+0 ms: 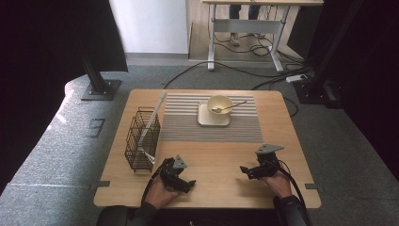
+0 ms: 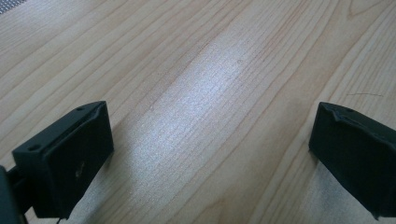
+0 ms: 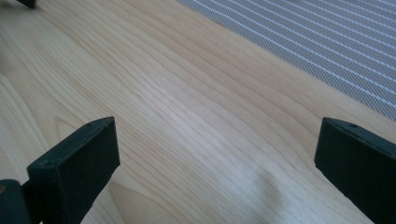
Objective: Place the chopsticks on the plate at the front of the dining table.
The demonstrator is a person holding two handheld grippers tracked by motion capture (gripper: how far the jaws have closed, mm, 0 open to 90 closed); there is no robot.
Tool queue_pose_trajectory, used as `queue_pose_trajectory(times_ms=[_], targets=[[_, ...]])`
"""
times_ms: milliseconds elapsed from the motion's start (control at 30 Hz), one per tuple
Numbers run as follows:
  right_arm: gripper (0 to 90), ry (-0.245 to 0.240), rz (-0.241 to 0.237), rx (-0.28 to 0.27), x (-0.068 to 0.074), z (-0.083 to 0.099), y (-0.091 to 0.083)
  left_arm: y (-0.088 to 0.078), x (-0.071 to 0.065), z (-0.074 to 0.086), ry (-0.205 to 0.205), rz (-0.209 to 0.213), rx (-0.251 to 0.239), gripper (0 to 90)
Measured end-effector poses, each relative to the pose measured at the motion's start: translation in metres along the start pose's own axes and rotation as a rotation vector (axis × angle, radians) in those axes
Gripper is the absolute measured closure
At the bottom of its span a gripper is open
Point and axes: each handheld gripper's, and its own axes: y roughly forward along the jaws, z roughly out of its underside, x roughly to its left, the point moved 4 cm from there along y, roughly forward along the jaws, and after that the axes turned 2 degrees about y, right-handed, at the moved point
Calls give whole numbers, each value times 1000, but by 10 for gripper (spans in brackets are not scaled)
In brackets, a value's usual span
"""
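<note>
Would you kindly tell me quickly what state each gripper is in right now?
Left gripper: open, holding nothing, jaws wide apart over the light wooden table.
Right gripper: open, holding nothing, over the same table.

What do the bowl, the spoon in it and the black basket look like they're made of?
Bowl: pale cream, smooth, probably ceramic or melamine. Spoon: thin with a bright glint, likely metal. Basket: thin black wire grid you can see through, probably coated metal.

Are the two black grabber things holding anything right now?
No. The left gripper and the right gripper are both open, with bare table between their jaws.
</note>
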Motion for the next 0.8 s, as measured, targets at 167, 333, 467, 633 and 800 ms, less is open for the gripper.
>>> queue_pose_trajectory(times_ms=[167, 333, 467, 633, 800], targets=[[0, -13, -28, -13, 7, -12, -1, 0, 0, 0, -2, -2, 0, 0], [0, -19, -41, -19, 11, -22, -2, 0, -2, 0, -4, -5, 2, 0], [0, -22, -60, -24, 15, -34, -3, -1, -4, 1, -2, -4, 4, 0], [0, -33, -85, -26, 22, -45, -2, -1, -6, 1, 0, -2, 2, 0], [0, -41, -106, -31, 28, -58, -1, -2, -8, 2, 4, 2, 2, 0]])
